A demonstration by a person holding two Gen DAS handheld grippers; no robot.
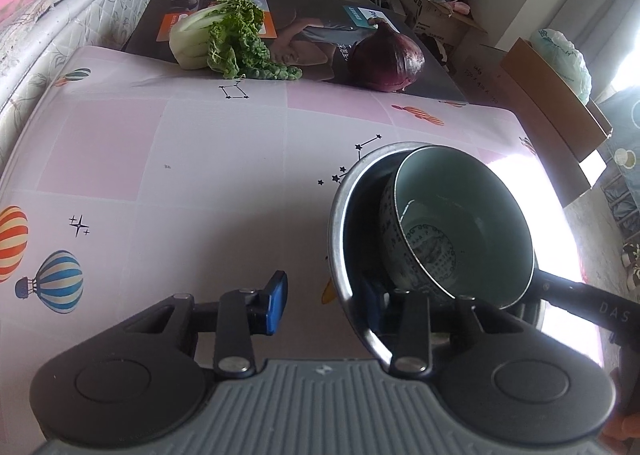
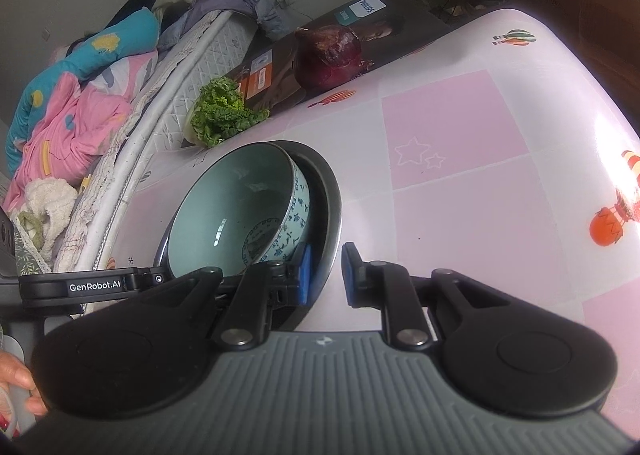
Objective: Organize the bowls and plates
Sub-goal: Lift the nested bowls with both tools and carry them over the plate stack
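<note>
A pale green bowl with blue patterns point(image 1: 464, 223) lies tilted inside a metal bowl point(image 1: 340, 215) on the pink table. Both show in the right wrist view, the patterned bowl point(image 2: 240, 211) leaning in the metal bowl point(image 2: 330, 211). My left gripper point(image 1: 326, 299) is open, its jaws straddling the metal bowl's near rim: left finger outside, right finger inside. My right gripper point(image 2: 326, 273) is open too, straddling the metal bowl's rim, with the left pad point(image 2: 305, 273) inside next to the patterned bowl.
A leafy cabbage point(image 1: 224, 35) and a red onion point(image 1: 386, 59) lie at the table's far edge on a dark printed box point(image 1: 304, 23). A mattress point(image 1: 80, 11) runs along the left. Cardboard boxes point(image 1: 552, 95) stand at the right.
</note>
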